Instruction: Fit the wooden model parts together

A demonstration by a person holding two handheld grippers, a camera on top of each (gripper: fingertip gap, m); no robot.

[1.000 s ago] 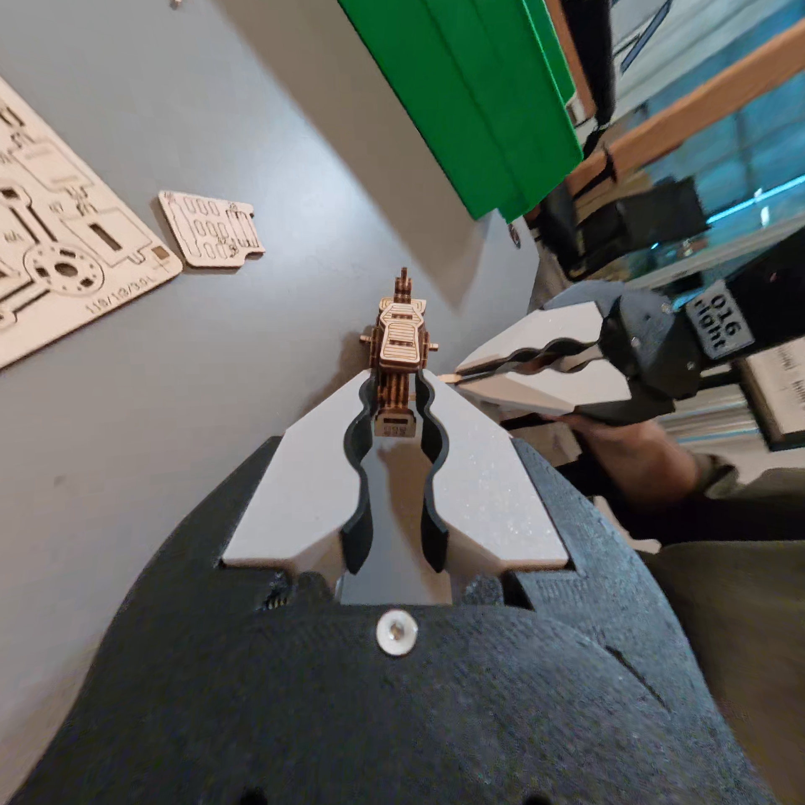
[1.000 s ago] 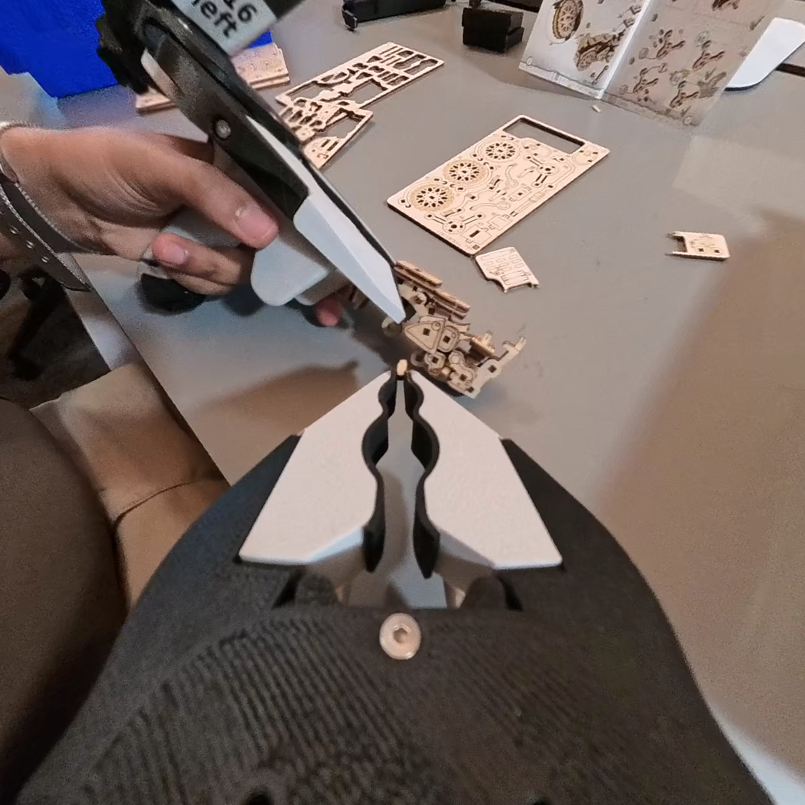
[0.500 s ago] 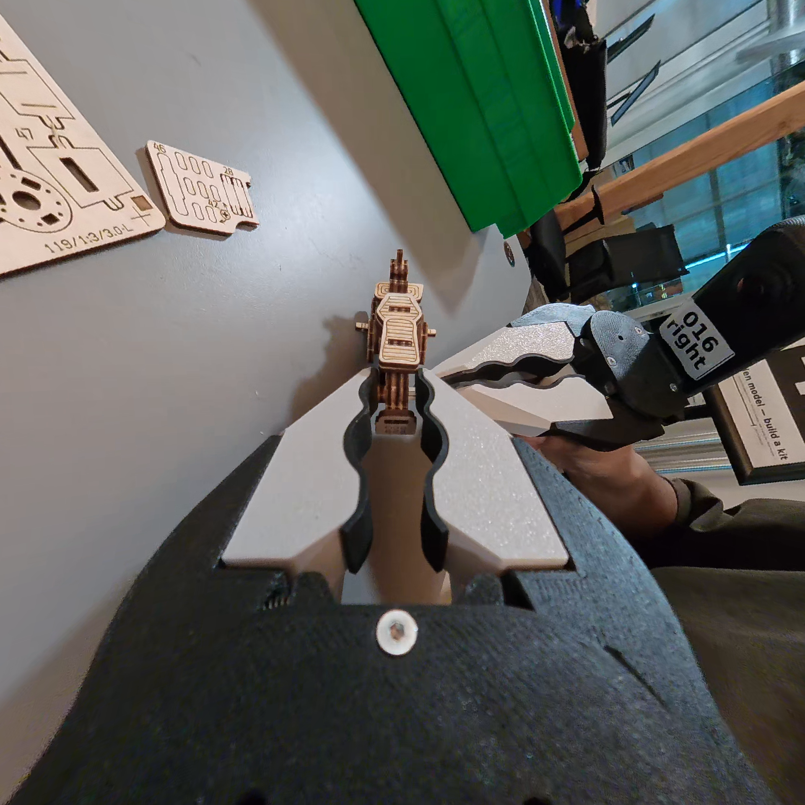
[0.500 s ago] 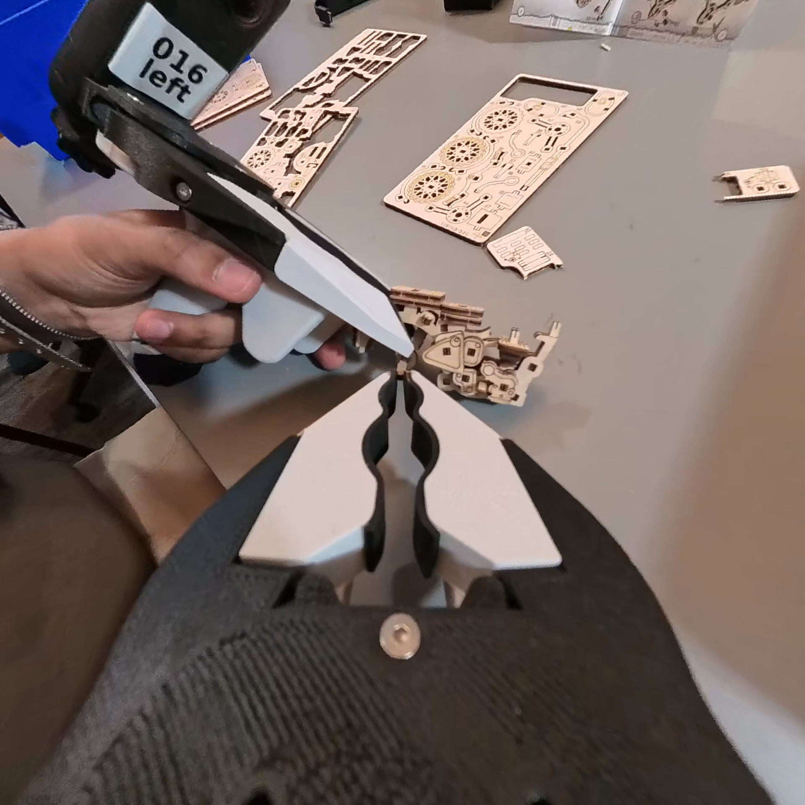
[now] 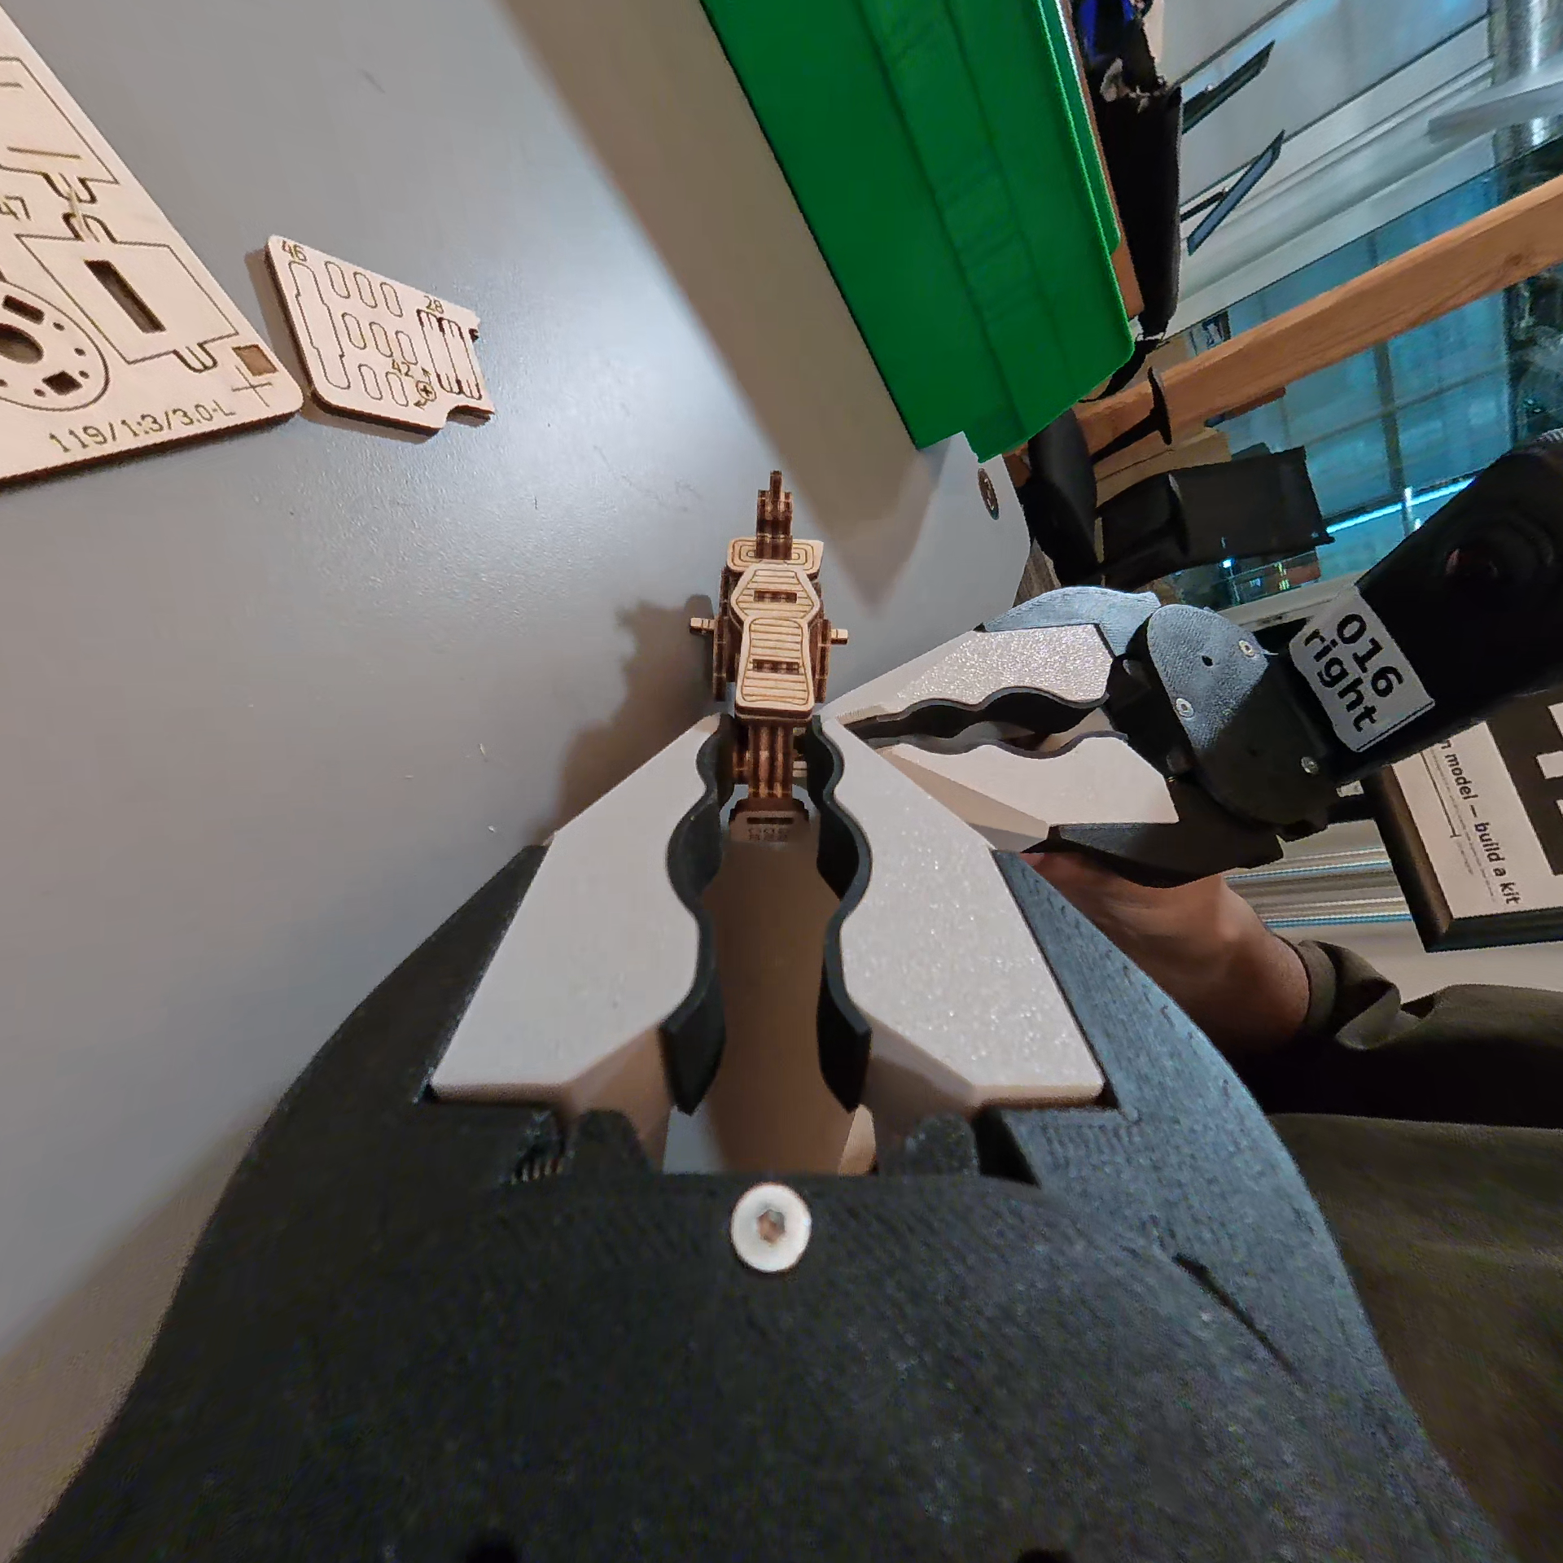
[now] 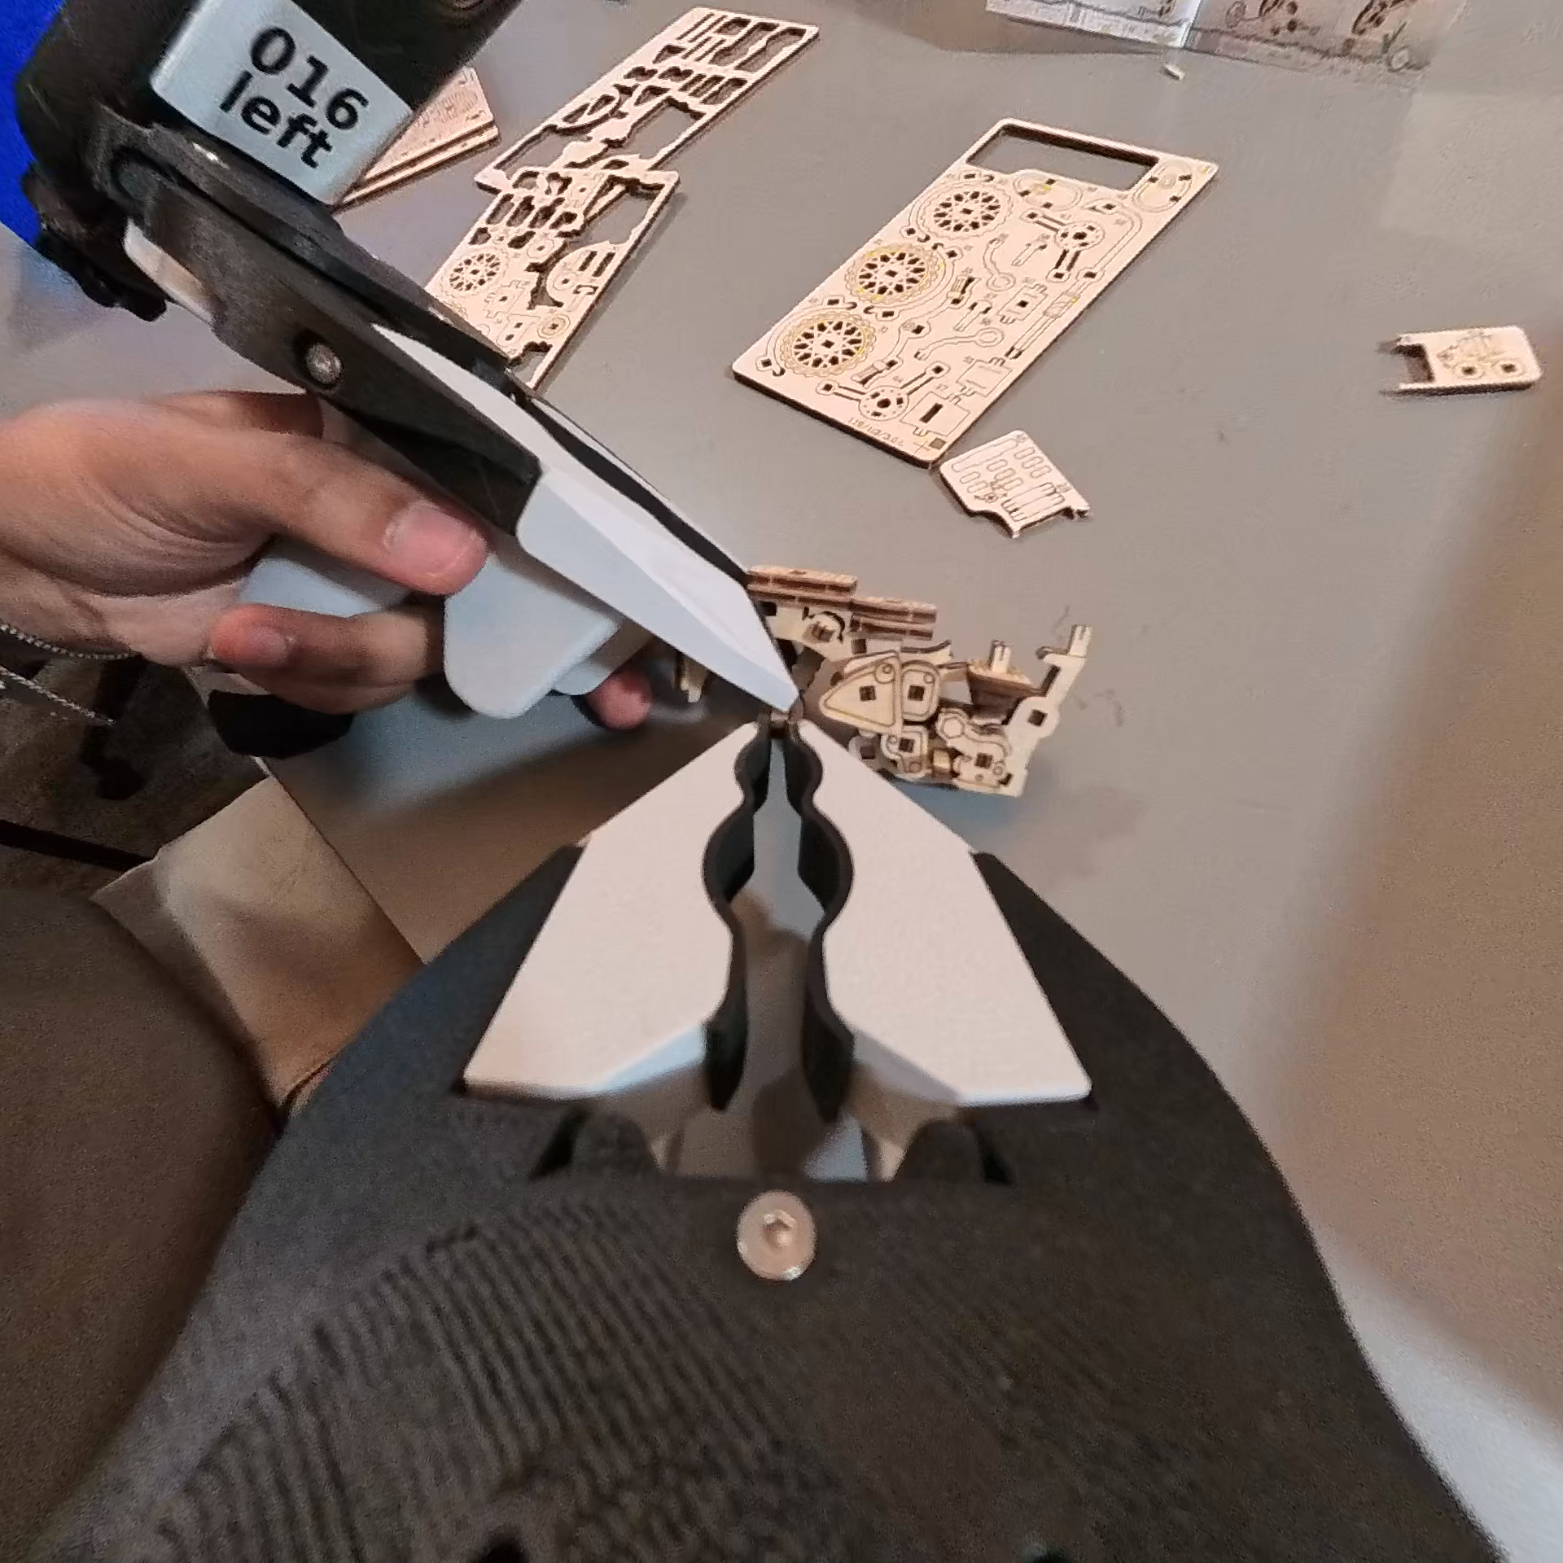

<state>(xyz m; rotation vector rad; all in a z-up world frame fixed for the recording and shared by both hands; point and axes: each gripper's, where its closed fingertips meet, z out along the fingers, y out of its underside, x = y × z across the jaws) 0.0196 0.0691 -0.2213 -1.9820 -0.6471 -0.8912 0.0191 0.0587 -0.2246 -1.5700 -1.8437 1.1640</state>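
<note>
The half-built light wooden model (image 6: 913,693), a small vehicle-like body of laser-cut plywood, sits near the front edge of the grey bench (image 6: 1269,761), close to the person's lap. The left gripper (image 5: 768,744) comes to it from its rear end, and its jaws are clamped on the narrow rear part of the model, as the left wrist view shows. The right gripper (image 6: 774,729) points at the same rear corner from the side; its jaws are almost together and pinch a very small wooden piece (image 6: 771,719) at the tips, which touches or nearly touches the model just beside the tip of the left gripper. Behind the model the bench has free room before the nearest things: a small rounded plywood card with oval cut-outs (image 6: 1011,482) and, just beyond it, a rectangular plywood sheet with engraved wheels (image 6: 973,287). Farther left lies a second plywood sheet with many parts already removed (image 6: 558,245), and far to the right a small loose plywood plate (image 6: 1467,359) lies well apart. In the left wrist view a bright green plastic box (image 5: 930,211) stands near the far bench edge. A bare hand (image 6: 211,541) grips the pale handle of the left gripper, fingers wrapped around it, and holds it tilted down toward the bench.
</note>
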